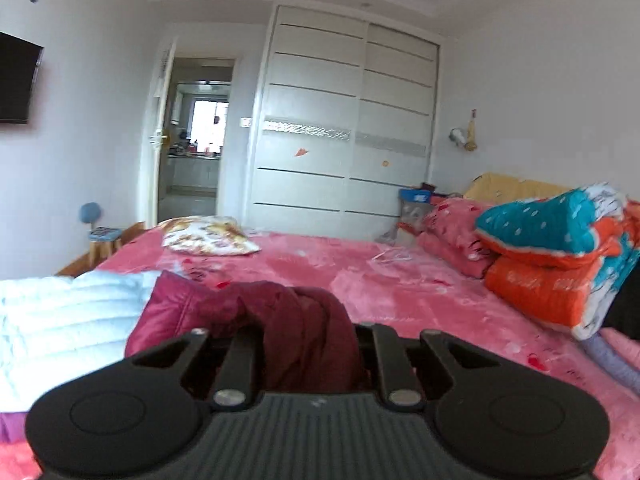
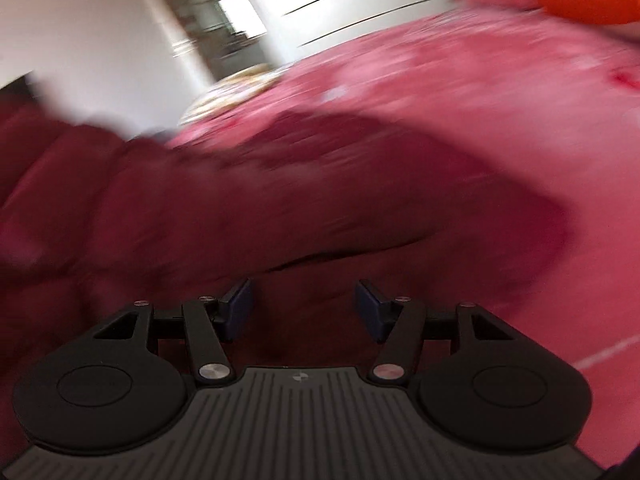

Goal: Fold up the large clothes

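Note:
A dark red padded jacket (image 1: 280, 320) lies bunched on the pink bed cover (image 1: 400, 280). In the left wrist view my left gripper (image 1: 304, 344) has a thick fold of the jacket between its fingers, which the cloth hides. In the right wrist view, which is blurred by motion, the same jacket (image 2: 240, 208) spreads across the left and middle. My right gripper (image 2: 304, 308) is open just above the jacket cloth, and its blue pads (image 2: 242, 304) stand wide apart with nothing between them.
A white quilted garment (image 1: 52, 320) lies left of the jacket. A floral pillow (image 1: 208, 236) sits at the far bed edge. Folded pink, teal and orange quilts (image 1: 560, 256) are stacked at the right. A wardrobe (image 1: 344, 120) and an open doorway (image 1: 196, 132) stand beyond.

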The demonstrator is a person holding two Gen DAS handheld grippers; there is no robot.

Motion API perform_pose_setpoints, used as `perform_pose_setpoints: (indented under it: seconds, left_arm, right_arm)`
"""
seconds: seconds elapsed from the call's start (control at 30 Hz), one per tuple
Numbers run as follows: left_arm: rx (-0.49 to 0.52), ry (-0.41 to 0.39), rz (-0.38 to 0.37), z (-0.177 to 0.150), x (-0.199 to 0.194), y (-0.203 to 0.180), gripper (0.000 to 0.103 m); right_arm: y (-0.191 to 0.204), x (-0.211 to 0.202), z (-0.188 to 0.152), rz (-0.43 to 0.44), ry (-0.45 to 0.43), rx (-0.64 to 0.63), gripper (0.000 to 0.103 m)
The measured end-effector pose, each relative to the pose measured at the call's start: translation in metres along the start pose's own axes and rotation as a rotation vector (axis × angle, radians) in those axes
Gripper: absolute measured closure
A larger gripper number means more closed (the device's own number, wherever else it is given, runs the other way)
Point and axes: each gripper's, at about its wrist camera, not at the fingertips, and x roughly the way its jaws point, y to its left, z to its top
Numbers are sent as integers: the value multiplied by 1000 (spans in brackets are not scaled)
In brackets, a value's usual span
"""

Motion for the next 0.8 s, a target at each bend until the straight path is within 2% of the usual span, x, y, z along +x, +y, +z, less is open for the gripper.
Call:
perform_pose_setpoints:
  seconds: [0.07, 0.17, 0.27, 0.33, 0.4, 0.47, 0.57, 0.6, 0.63, 0.7, 0.8]
  left_arm:
    - [18, -2, -45, 10, 4, -15, 89]
    - [82, -12, -148, 18, 3, -47, 89]
    - [142, 3, -299, 19, 0, -85, 89]
    - [214, 14, -416, 11, -6, -110, 89]
    - [275, 34, -523, -4, -11, -124, 89]
    - [355, 59, -609, -21, -15, -134, 89]
    - [417, 139, -672, -53, -11, -136, 89]
    - [419, 172, -679, -63, -9, -134, 89]
    - [416, 206, -683, -75, -6, -131, 89]
    - [398, 274, -676, -101, 1, -124, 89]
    - [345, 340, -662, -136, 7, -114, 89]
  right_arm:
    - [27, 12, -11, 97, 51, -47, 30]
    - [68, 22, -29, 304, 118, -73, 30]
    - [106, 21, -47, 461, 153, -117, 30]
    - [119, 17, -52, 563, 175, -95, 31]
    - [120, 12, -52, 615, 193, -62, 31]
    - [112, 11, -52, 602, 226, 2, 29]
    - [82, 16, -53, 504, 313, 175, 12]
    - [68, 13, -54, 454, 334, 234, 3]
    - [56, 10, -54, 408, 340, 276, 2]
    - [29, 1, -50, 308, 319, 362, 2]
    - [-20, -26, -37, 151, 187, 499, 2]
